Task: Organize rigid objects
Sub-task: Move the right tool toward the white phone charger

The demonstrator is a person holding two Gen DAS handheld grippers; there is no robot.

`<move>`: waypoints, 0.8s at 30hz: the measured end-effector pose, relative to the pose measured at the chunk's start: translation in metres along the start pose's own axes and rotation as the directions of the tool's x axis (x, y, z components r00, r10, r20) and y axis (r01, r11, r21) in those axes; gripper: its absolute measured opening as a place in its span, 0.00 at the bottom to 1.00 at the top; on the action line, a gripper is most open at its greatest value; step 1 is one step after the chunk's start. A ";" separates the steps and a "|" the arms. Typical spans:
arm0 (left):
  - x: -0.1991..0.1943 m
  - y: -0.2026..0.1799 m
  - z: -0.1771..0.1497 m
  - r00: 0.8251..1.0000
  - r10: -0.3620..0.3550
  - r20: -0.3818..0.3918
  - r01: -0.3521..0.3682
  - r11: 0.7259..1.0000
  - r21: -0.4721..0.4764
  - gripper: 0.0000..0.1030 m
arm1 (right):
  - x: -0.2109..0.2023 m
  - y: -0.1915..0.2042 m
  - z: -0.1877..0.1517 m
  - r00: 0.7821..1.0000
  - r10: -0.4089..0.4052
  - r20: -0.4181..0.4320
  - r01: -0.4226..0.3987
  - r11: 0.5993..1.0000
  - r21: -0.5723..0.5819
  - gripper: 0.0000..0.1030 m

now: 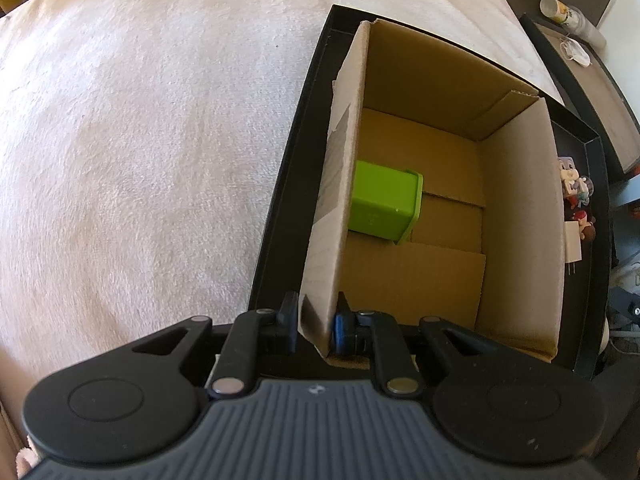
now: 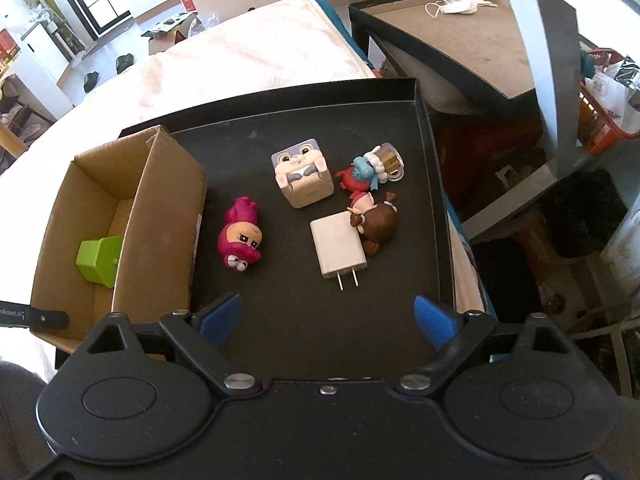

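Toys lie loose on our black tray [image 2: 424, 128]: a pink figure [image 2: 239, 234], a bunny cube [image 2: 304, 176], a white charger [image 2: 338, 248] touching a brown figure [image 2: 378, 220]. Our left claw [image 1: 316, 320] pinches the cardboard box [image 1: 520, 220] wall; a green block [image 1: 384, 204] sits inside. Our right claw [image 2: 326, 320] hangs spread wide above the tray.

Bare tray floor [image 2: 320, 320] before charger [image 2: 338, 250]
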State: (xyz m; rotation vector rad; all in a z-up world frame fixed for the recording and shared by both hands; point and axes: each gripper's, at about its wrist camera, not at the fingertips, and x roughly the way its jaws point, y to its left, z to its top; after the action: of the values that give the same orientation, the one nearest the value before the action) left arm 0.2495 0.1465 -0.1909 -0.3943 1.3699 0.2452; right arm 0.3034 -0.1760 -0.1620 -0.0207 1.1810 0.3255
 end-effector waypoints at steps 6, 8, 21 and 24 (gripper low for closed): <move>0.005 -0.006 0.002 0.999 0.043 -0.020 -0.043 0.999 0.012 0.14 | 0.013 0.003 0.008 1.000 -0.010 -0.010 0.010 1.000 -0.019 0.83; 0.005 -0.007 0.003 0.998 0.054 -0.019 -0.054 0.998 0.012 0.14 | 0.018 0.003 0.011 1.000 -0.016 -0.017 0.016 1.000 -0.022 0.82; 0.004 -0.014 0.003 0.996 0.086 -0.015 -0.086 0.996 0.029 0.11 | 0.050 0.007 0.023 0.996 -0.074 -0.050 0.070 0.995 -0.070 0.76; 0.004 -0.015 0.004 0.996 0.087 -0.016 -0.086 0.996 0.028 0.11 | 0.058 0.007 0.024 0.994 -0.089 -0.060 0.084 0.993 -0.082 0.76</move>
State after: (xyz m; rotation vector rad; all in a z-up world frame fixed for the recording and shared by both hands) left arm 0.2595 0.1345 -0.1919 -0.3152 1.4077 0.2944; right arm 0.3427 -0.1509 -0.2041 -0.1518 1.2263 0.2968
